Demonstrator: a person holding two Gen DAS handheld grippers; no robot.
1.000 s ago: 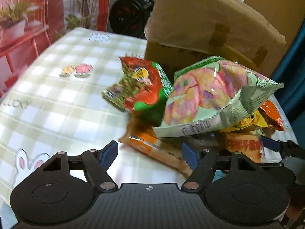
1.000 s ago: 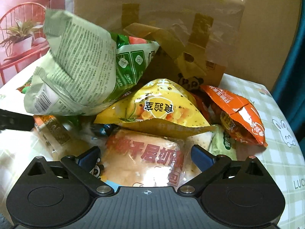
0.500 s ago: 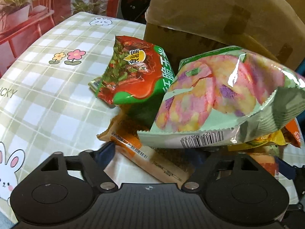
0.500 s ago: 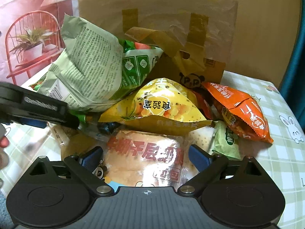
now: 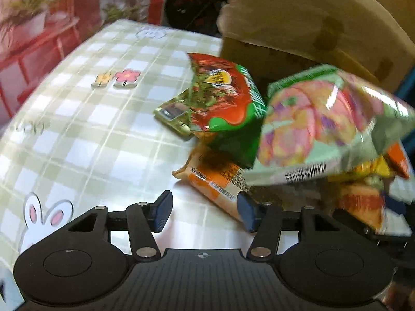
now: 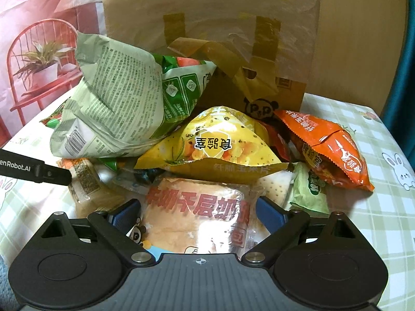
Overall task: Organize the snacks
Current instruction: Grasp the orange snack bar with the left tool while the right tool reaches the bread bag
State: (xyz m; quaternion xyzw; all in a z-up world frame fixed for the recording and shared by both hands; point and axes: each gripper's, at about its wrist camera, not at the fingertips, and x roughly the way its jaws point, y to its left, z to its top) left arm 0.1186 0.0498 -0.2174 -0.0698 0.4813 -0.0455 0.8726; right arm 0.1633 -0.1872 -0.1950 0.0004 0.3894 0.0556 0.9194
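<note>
Since the earlier frame the left gripper (image 5: pixel 202 211) has narrowed its jaws and drawn back a little from the pile; they are closing now, with only the tip of the orange flat packet (image 5: pixel 215 181) reaching between them and the near pad (image 5: pixel 246 213) at its edge, the other pad clear of it. It grasps nothing yet. The right gripper (image 6: pixel 198 213) has barely shifted: its jaws stand wide, released, on either side of the clear-wrapped bread packet (image 6: pixel 199 207) with red lettering, and whether the pads touch the wrapper I cannot tell.

All the snacks lie heaped on the checked surface (image 5: pixel 77 129), against a taped cardboard box (image 6: pixel 212 26) on the far side. On top sits a puffy pale-green bag (image 6: pixel 116 103), leaning on a yellow bag (image 6: pixel 215 145); an orange-red bag (image 6: pixel 329 150) lies on the right and a red-and-green bag (image 5: pixel 223 98) on the far left of the heap.

Sorting looks hardly begun: each gripper seems to be choosing a first packet from the near edge of the heap. Next, the left gripper would need to push further onto the orange packet before clenching, since its present bite is only a corner. Pulling that packet out from under the pale-green bag may topple the bags above.
</note>
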